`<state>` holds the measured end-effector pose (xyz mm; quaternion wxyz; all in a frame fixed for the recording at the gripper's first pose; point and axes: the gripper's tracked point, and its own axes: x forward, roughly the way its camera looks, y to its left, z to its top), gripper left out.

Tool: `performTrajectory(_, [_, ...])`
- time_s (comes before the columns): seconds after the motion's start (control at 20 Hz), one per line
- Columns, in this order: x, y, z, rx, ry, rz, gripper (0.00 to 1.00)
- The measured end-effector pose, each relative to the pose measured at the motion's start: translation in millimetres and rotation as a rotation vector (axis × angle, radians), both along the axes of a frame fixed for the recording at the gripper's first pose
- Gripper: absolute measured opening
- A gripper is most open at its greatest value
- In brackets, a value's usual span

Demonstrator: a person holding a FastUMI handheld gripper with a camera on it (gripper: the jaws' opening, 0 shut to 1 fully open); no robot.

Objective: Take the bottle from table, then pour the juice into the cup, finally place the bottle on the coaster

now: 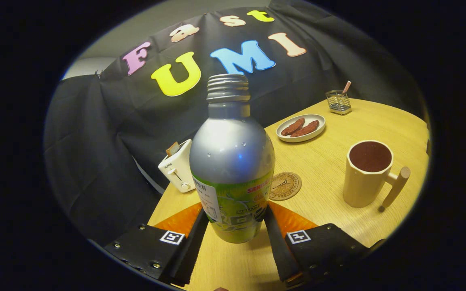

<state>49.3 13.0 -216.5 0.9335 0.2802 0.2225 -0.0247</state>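
A silver bottle (232,161) with a green label and an uncapped threaded neck sits between my fingers. My gripper (235,226) is shut on the bottle's lower body, both fingers pressing its sides. The bottle seems lifted off the wooden table (330,169) and the whole scene looks tilted. Beyond the bottle to the right lies a round cork coaster (284,186). Further right stands a cream cup (368,173) with a wooden handle, dark liquid inside it.
A white toaster (178,165) with a slice in it stands left of the bottle by the table's edge. A white plate (301,127) with two brown pieces lies further back. A wire holder (338,102) stands at the far edge.
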Motion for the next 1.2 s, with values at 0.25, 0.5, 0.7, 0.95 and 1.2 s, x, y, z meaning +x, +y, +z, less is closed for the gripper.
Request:
performTrajectory(0.25, [-3, -8, 2, 0.122, -0.012, -0.024, 0.77])
performTrajectory(0.5, [-12, -17, -4, 0.241, -0.018, -0.061, 0.77])
performTrajectory(0.7, [-18, -23, -8, 0.334, -0.02, -0.103, 0.77])
performTrajectory(0.95, [-19, -23, -12, 0.423, -0.008, -0.12, 0.77])
performTrajectory(1.2, [-17, -19, -22, 0.532, 0.033, -0.126, 0.77])
